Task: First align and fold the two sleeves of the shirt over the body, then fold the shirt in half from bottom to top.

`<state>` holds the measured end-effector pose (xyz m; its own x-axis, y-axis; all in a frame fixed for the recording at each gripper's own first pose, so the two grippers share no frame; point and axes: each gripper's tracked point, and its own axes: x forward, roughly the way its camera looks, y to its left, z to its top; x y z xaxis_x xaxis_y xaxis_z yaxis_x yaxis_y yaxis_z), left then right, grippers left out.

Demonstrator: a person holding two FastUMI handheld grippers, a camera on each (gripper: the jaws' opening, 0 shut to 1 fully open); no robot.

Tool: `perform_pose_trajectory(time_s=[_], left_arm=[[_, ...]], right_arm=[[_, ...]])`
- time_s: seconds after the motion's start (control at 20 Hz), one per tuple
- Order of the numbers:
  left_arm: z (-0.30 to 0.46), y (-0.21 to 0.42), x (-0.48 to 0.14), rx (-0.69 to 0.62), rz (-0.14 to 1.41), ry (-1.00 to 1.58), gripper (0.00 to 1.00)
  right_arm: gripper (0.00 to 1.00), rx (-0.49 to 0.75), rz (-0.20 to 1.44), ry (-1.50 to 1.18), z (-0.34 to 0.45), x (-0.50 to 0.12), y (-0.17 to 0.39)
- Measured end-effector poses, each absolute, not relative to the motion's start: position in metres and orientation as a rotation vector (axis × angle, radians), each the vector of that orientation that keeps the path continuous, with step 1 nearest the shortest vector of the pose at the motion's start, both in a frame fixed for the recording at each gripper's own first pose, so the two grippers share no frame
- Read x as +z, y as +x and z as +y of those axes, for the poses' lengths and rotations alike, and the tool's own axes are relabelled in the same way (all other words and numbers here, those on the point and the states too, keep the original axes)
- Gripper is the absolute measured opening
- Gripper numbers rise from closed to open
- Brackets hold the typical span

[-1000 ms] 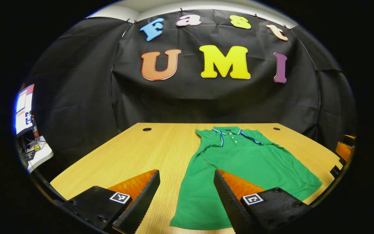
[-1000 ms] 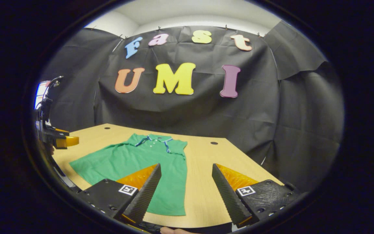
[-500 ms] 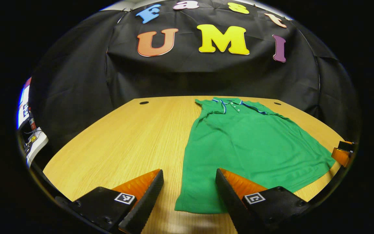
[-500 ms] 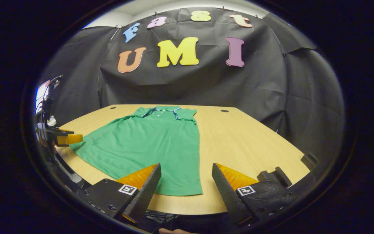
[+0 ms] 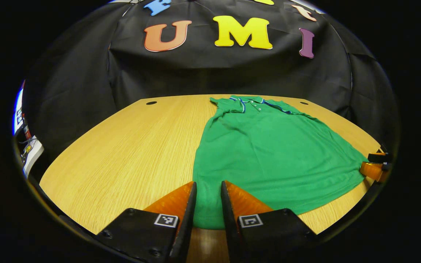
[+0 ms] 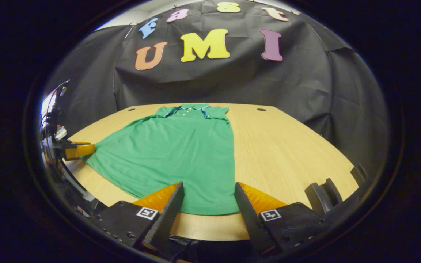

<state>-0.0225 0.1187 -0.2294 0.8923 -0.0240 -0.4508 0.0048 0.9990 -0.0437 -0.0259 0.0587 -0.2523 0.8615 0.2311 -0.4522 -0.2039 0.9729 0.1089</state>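
A green polo shirt (image 5: 269,153) lies flat on the wooden table (image 5: 130,146), collar at the far end and hem toward me; no sleeve sticks out past its sides. In the left gripper view my left gripper (image 5: 208,184) sits at the hem's left corner. Its fingers are drawn to a narrow gap with green cloth between them. In the right gripper view the shirt (image 6: 181,153) runs down to my right gripper (image 6: 207,190). That gripper stands open astride the hem's right corner. The left gripper (image 6: 75,150) touches the far hem corner there, and the right gripper (image 5: 373,168) shows at the left view's edge.
Two cable holes (image 5: 151,103) (image 5: 304,103) mark the table's far side. A lit screen (image 5: 20,113) and a white device (image 5: 31,155) sit beyond the table's left edge. Black brackets (image 6: 322,191) stick up at the near right table edge (image 6: 298,204).
Both grippers dropped and tilted down toward the hem. The left gripper's fingers went from wide apart to a narrow gap over the hem's left corner; the right gripper's fingers stayed apart.
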Motion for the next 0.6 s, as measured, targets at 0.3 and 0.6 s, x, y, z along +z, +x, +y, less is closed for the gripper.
perform_pose_trajectory(time_s=[0.3, 0.6], left_arm=[[0.103, -0.014, -0.227, -0.030, 0.466, -0.069, 0.13], [0.094, -0.008, -0.211, -0.035, 0.453, -0.103, 0.12]], right_arm=[[0.42, 0.246, 0.491, 0.093, 0.072, -0.251, -0.011], [0.01, 0.285, 0.503, 0.125, 0.075, -0.246, -0.001]])
